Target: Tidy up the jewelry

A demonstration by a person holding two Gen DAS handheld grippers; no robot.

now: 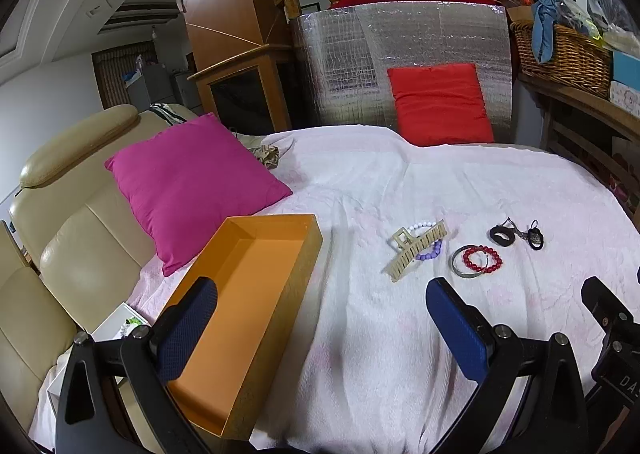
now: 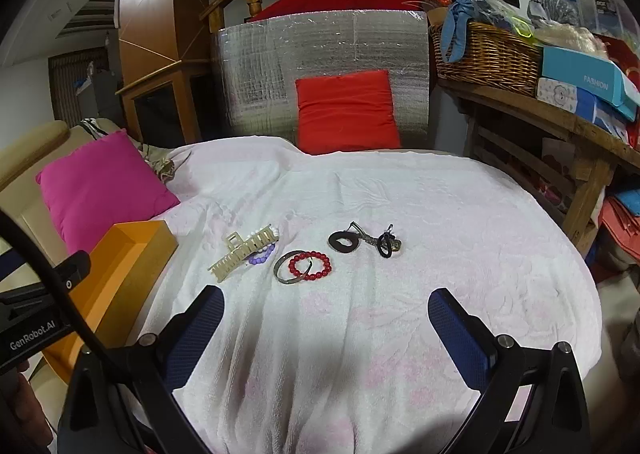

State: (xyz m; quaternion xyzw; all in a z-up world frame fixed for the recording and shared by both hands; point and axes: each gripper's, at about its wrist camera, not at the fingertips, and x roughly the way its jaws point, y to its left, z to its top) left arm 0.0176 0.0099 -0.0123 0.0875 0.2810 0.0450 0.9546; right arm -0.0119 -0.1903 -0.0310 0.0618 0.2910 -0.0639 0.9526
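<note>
Left wrist view: orange box (image 1: 256, 294) holds nothing visible

Matt orange cardboard box (image 1: 256, 306), nubby white cloth cover (image 2: 400, 214), glossy red-bead bracelet (image 2: 311, 265).

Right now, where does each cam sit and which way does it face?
Left wrist: on the left gripper, low over the white cloth, facing the orange box and jewelry; own open blue fingers show, with part of the other gripper at the right edge.
Right wrist: on the right gripper, facing the jewelry head-on; own open fingers show.
Shared: hair claw, red bead bracelet, box, red pillow.
</note>
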